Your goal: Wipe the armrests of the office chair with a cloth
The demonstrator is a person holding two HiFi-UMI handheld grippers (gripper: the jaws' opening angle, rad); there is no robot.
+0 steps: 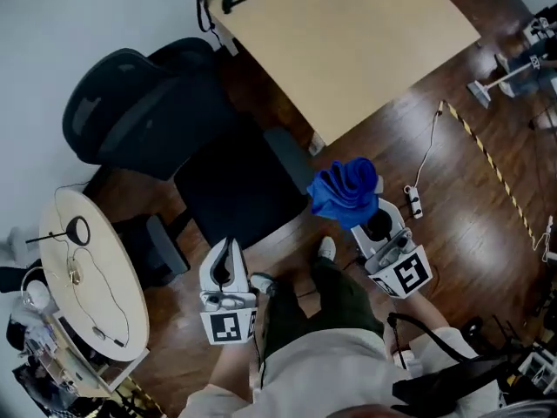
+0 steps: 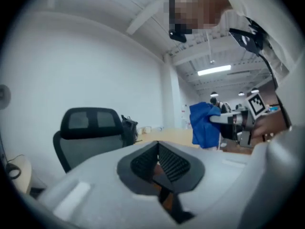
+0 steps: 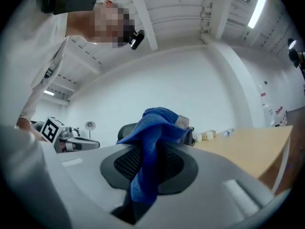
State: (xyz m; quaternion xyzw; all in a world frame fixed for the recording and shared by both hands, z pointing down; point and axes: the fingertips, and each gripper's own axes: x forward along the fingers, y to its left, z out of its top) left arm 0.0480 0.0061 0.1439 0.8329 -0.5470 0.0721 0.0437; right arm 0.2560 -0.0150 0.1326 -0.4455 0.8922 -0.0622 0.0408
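One loaded: right gripper clenching blue cloth; left gripper pinching shut, empty. Wiping not begun; cloth needing lowering onto centre-frame armrest.

Left gripper: held just off the front edge of the office chair seat, jaws together, nothing between them. Right gripper: held beside the chair's front right corner, jaws clamped on a blue cloth. Both grippers point toward the chair, level with each other.
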